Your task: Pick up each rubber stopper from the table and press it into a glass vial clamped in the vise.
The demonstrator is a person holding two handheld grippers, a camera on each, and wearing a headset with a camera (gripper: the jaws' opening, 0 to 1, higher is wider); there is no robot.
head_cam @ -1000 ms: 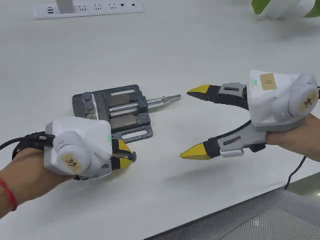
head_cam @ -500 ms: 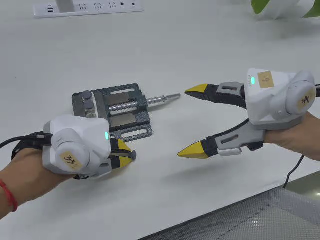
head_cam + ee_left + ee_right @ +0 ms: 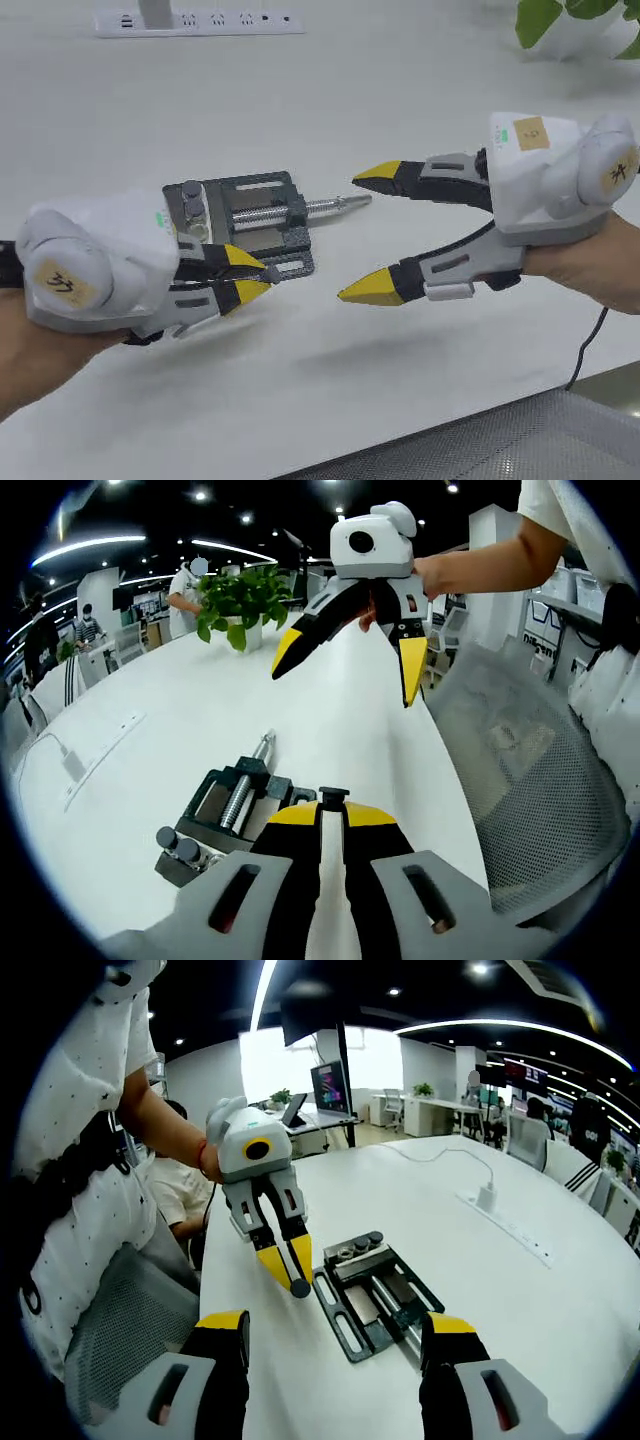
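Two grippers hang over the white table (image 3: 330,100). We see the left gripper (image 3: 258,279) with its jaws nearly together, pinching a small dark rubber stopper (image 3: 271,273) at their tips, just beside the vise (image 3: 255,225). The right gripper (image 3: 358,233) holds its jaws wide, near the vise's screw handle. We count vials (image 3: 197,210) in a row at the vise's left end, two capped dark.
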